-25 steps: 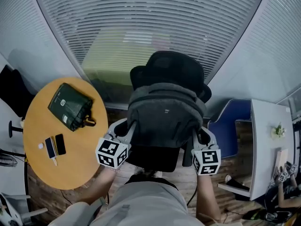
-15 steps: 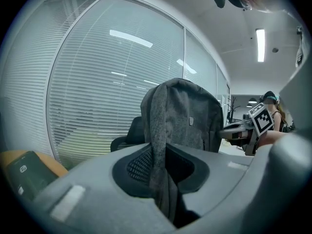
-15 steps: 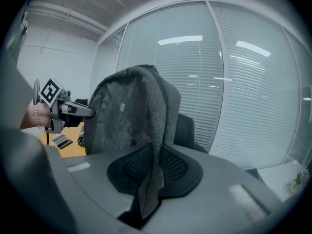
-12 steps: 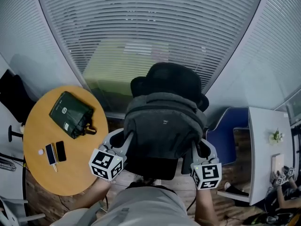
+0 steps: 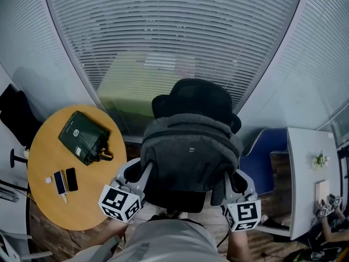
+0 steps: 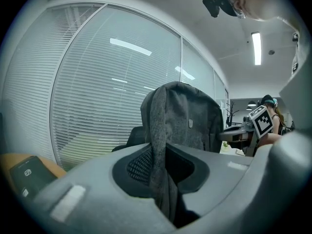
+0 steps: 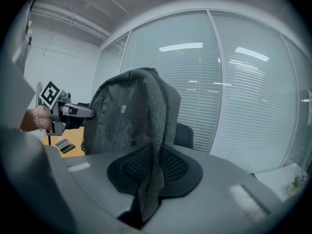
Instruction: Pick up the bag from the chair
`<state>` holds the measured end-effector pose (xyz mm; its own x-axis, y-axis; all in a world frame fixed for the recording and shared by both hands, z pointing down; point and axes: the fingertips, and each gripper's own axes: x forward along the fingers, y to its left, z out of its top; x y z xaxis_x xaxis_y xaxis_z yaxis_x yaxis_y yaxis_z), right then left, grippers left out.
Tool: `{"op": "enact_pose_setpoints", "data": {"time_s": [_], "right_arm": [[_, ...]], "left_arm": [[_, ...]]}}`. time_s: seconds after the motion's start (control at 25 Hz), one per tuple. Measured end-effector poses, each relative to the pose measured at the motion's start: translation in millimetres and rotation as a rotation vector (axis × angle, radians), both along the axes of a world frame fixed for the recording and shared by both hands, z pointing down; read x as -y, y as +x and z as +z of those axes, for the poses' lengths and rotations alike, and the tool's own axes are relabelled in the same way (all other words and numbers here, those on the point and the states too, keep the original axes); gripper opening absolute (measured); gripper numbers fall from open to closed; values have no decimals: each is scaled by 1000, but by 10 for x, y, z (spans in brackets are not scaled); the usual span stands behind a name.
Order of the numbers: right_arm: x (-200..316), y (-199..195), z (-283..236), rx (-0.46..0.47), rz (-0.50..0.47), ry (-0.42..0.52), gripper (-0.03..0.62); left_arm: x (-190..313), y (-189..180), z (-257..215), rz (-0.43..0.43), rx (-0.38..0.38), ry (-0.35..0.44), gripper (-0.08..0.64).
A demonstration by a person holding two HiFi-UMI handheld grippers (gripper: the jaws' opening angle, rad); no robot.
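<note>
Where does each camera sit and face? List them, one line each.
Head view: on the head, facing steeply down at backpack and chair; left gripper, right gripper and torso show.
Left gripper view: rides the left gripper, facing along its jaws, shut on a strap.
Right gripper view: likewise from the right gripper.
All share the backpack.

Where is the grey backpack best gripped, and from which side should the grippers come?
Its two shoulder straps, one per gripper, from the person's side. They are thin flat bands standing off the backpack, whose body is bulky, so jaws close fully on them; the left gripper and right gripper each pinch one.
</note>
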<state>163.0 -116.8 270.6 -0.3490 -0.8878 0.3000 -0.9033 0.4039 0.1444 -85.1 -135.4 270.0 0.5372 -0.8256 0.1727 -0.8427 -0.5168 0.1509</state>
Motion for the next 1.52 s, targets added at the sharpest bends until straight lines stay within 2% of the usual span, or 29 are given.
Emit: {"op": "enact_pose_setpoints", "data": {"time_s": [0.64,1.52], "right_arm": [[-216,9,-121,10,-19,18,43],[-200,83,-151,7,-9,23,43]], "left_arm": [[-207,19,-151,-7,-15,23,57],[-147,120,-161,11,-30,17,57]]}}
